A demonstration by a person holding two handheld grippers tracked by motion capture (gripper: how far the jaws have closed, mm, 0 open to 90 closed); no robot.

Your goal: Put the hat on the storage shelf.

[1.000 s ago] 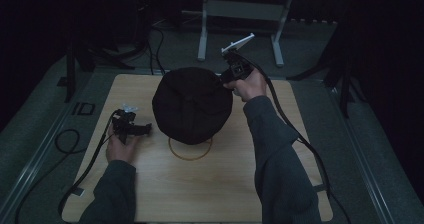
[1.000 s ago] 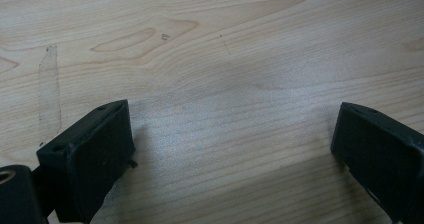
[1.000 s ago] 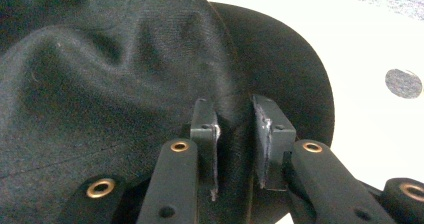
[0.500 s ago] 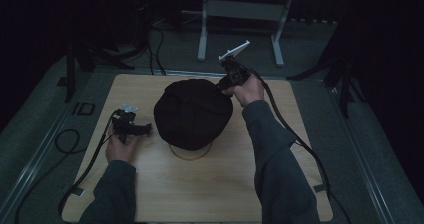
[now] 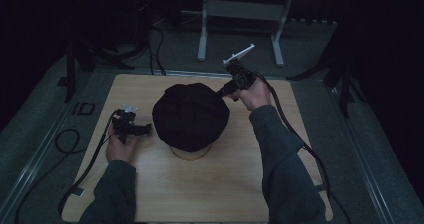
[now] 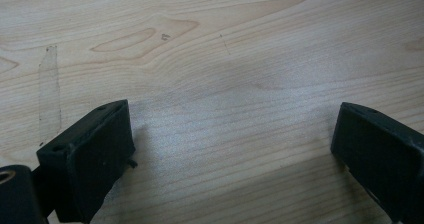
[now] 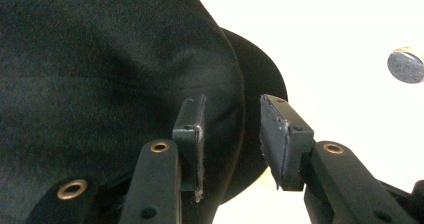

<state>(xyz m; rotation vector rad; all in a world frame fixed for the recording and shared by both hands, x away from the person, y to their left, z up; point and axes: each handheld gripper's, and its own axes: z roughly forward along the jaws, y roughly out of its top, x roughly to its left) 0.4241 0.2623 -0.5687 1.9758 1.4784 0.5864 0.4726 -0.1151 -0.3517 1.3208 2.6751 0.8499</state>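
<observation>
Tabletop of pale wood, seen from above, with a black cap resting near its centre on a round wooden stand, whose rim shows at the cap's 6 o'clock edge. The cap is roughly circular, with no marked long axis; its short brim lies on the side toward 2 o'clock, judging from the right gripper view. The right gripper sits at the cap's 2 o'clock edge, touching or just beside it; in its own view the jaws stand parted with a narrow gap, straddling the seam where crown meets brim, not yet closed on the cloth. The left gripper rests at the cap's 9 o'clock, just beside it but apart, its jaws wide open over bare wood. The right hand is therefore the nearer, and any grasp probably turns on closing across that brim edge.
</observation>
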